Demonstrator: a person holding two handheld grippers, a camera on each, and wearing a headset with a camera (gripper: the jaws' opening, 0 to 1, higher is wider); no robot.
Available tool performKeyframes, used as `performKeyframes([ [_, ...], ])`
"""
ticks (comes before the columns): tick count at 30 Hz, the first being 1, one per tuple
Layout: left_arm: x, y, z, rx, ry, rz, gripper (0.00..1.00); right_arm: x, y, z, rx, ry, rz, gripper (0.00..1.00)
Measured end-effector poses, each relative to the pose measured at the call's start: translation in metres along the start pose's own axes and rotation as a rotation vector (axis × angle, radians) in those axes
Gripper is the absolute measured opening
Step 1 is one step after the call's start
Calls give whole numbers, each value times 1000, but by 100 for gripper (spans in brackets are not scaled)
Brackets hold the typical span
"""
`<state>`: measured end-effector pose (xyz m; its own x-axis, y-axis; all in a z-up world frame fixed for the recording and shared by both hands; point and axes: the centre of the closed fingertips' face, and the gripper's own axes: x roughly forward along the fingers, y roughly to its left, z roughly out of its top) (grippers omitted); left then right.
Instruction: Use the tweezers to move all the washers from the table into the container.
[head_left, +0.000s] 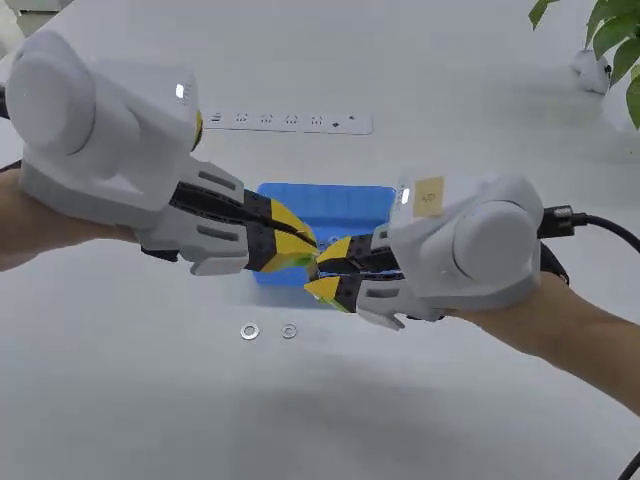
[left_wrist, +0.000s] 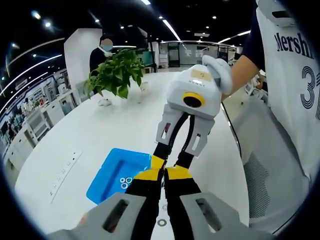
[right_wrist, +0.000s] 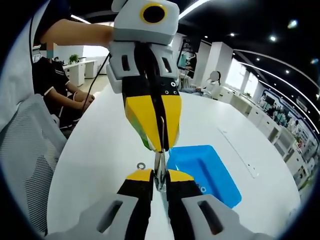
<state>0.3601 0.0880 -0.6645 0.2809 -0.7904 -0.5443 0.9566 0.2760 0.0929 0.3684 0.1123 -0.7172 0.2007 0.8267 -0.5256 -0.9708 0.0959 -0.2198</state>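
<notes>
My two grippers meet tip to tip above the table in front of the blue container (head_left: 330, 205). The left gripper (head_left: 300, 243) comes in from the left, the right gripper (head_left: 325, 272) from the right. Thin metal tweezers (right_wrist: 159, 167) run between them, and both pairs of yellow jaws are shut on them. Two washers (head_left: 249, 331) (head_left: 289, 331) lie on the white table just below the tips. A few washers (left_wrist: 125, 181) lie inside the blue container (left_wrist: 117, 172). The right gripper view has one washer (right_wrist: 141, 165) on the table beside the blue container (right_wrist: 205, 172).
A white power strip (head_left: 290, 121) lies behind the container. A potted plant (head_left: 610, 40) stands at the far right corner. A cable (head_left: 600, 228) trails from the right gripper. People stand and sit beyond the table (right_wrist: 90, 165).
</notes>
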Motion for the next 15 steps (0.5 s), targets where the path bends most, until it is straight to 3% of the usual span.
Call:
performKeyframes([
  [9, -19, 16, 17, 49, -17, 45, 6, -5, -20, 25, -65, -24, -28, 11],
  [15, -20, 39, 22, 74, -16, 68, 6, 2, -43, 32, -92, -27, -40, 11],
])
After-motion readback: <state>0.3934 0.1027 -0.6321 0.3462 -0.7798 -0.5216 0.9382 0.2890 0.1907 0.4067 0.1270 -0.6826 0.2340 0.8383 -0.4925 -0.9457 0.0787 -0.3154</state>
